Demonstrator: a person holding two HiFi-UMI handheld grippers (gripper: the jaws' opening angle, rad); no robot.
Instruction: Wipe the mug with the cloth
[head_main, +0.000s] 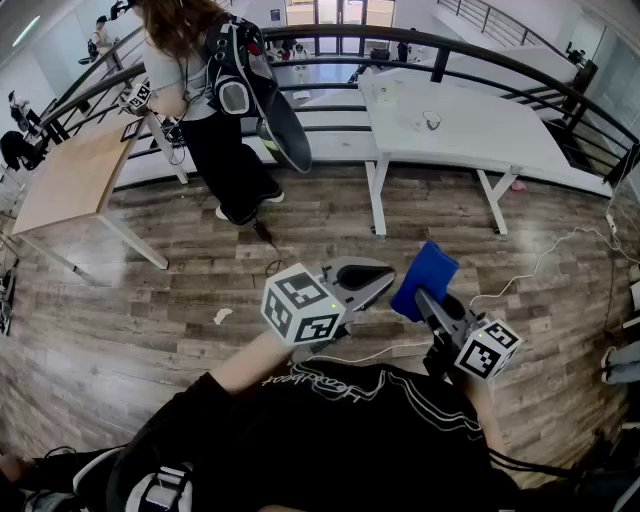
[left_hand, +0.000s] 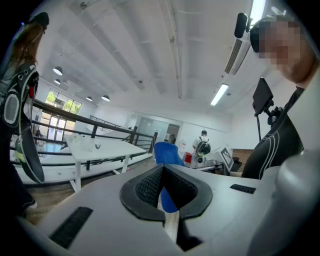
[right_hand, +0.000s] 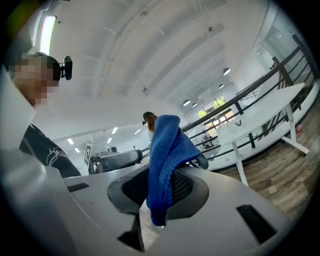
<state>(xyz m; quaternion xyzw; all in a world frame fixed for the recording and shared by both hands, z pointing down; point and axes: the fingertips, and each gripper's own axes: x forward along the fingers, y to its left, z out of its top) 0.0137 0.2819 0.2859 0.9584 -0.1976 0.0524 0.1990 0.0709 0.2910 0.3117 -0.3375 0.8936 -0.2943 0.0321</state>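
Bare floor (head_main: 180, 290) ahead; white table (head_main: 500, 130), person (head_main: 225, 150) probably beyond reach.

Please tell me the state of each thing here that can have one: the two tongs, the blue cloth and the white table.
left tongs: shut, nothing held between them.
right tongs: shut on the cloth.
cloth: bunched up, pinched in the right tongs, with its upper part sticking out past them.
white table: standing upright, with a few small things on it that are too far away to name.
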